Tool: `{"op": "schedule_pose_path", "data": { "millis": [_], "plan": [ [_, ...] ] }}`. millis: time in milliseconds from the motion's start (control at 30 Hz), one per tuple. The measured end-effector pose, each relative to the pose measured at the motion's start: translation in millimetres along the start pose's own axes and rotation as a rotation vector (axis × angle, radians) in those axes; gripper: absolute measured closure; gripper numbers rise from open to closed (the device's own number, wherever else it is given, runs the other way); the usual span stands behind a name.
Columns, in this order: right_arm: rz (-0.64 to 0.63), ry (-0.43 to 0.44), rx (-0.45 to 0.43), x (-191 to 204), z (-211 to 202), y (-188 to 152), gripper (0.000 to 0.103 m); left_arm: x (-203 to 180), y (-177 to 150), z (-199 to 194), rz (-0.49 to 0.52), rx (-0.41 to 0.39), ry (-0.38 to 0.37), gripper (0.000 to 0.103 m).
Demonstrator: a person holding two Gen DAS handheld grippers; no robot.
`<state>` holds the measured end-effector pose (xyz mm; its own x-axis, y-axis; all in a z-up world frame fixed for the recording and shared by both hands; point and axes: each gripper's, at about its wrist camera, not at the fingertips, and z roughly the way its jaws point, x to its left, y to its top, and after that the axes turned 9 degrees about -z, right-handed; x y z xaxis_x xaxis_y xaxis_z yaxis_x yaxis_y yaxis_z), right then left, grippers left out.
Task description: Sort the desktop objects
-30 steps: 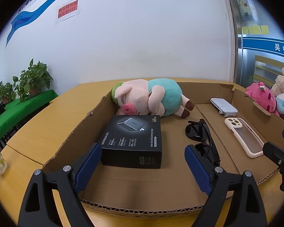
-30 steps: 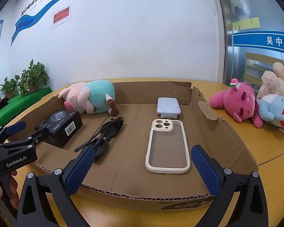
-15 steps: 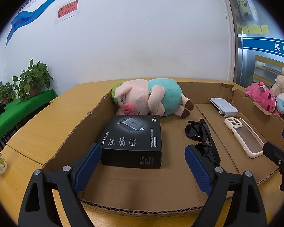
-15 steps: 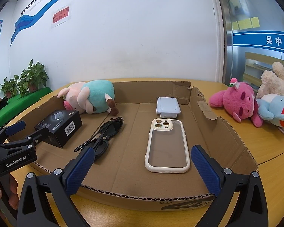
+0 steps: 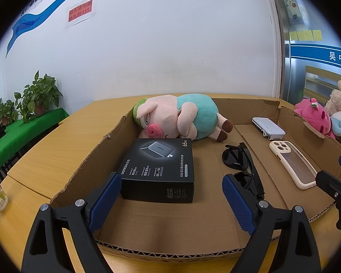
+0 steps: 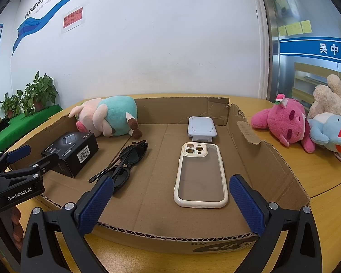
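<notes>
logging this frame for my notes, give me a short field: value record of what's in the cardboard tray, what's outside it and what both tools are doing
tray: shallow cardboard tray on a wooden table
in tray: pig plush, black charger box, sunglasses, phone case, small white device
outside tray: pink plush, blue plush, beige plush, on the right
left tool: open, empty, facing the charger box
right tool: open, empty, facing the phone case

pink plush pig (image 5: pixel 170 118) in teal, black charger box (image 5: pixel 158 170), black sunglasses (image 6: pixel 125 163), cream phone case (image 6: pixel 201 174), brown cardboard tray (image 6: pixel 268 163)
</notes>
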<state>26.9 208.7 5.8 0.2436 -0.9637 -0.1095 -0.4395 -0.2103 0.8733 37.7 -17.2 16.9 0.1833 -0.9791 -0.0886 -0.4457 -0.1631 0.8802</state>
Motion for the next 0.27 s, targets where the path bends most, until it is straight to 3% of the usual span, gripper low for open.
{"op": "schedule_pose_path", "data": {
  "millis": [267],
  "plan": [
    [0.000,0.000,0.000,-0.2,-0.1,0.5,0.000,0.2,-0.1,0.5,0.001,0.002,0.003,0.012]
  ]
}}
